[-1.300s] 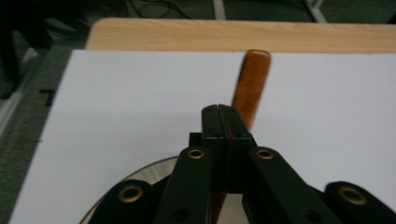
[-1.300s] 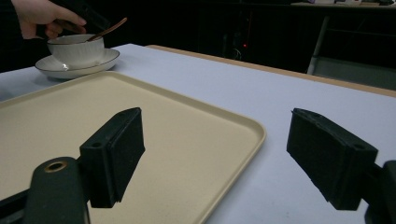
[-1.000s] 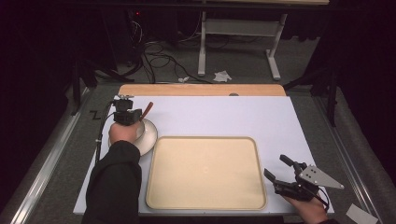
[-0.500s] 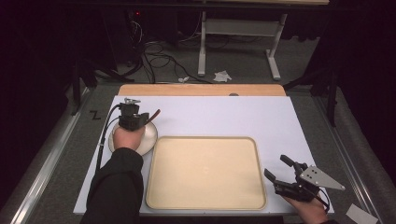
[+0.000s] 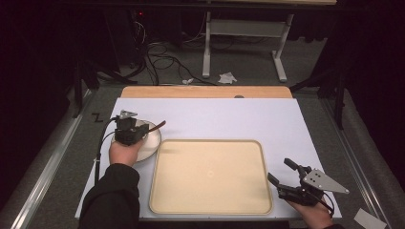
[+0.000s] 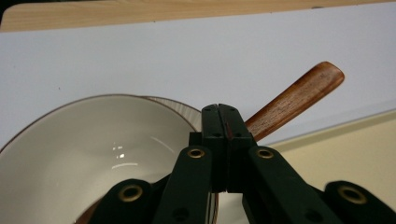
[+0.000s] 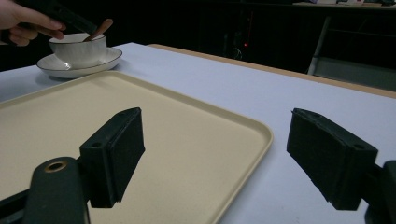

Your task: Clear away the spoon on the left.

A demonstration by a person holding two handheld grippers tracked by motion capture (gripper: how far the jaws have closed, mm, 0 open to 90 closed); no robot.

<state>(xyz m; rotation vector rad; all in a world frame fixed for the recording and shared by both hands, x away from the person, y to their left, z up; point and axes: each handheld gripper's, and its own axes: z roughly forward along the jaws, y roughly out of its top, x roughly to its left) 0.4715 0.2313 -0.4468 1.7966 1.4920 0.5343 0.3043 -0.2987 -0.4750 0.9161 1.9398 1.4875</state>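
left gripper [image 5: 130, 135] sits over the white bowl [image 5: 143, 133] at the left side of the white table [image 5: 224, 117], jaws pressed fully together in the left gripper view, nothing visibly pinched between the pads. in that view the closed tips [image 6: 222, 122] are just above the bowl's near rim [image 6: 93, 140], and a wooden spoon handle [image 6: 299, 95] pokes out from behind the jaws, slanting up to the right; cannot tell whether the jaws touch the spoon or just stand in front of it. bowl is empty and glossy inside, thin dark line round the rim. in the right gripper view the bowl [image 7: 78, 49] stands upright on a white saucer [image 7: 79, 65] with the spoon [image 7: 100, 29] leaning in it, and the left hand [image 7: 25, 21] is right above it. saucer sits just beside the upper left corner of the beige tray [image 5: 210, 176], which lies in the middle of the table. right gripper [image 5: 282, 177] is low at the tray's lower right corner, held by the right hand [image 5: 313, 214], well apart from the bowl. its jaws stand apart, holding nothing; in its own view one pad [image 7: 116, 154] is over the tray edge [image 7: 252, 140] and the other over bare table.
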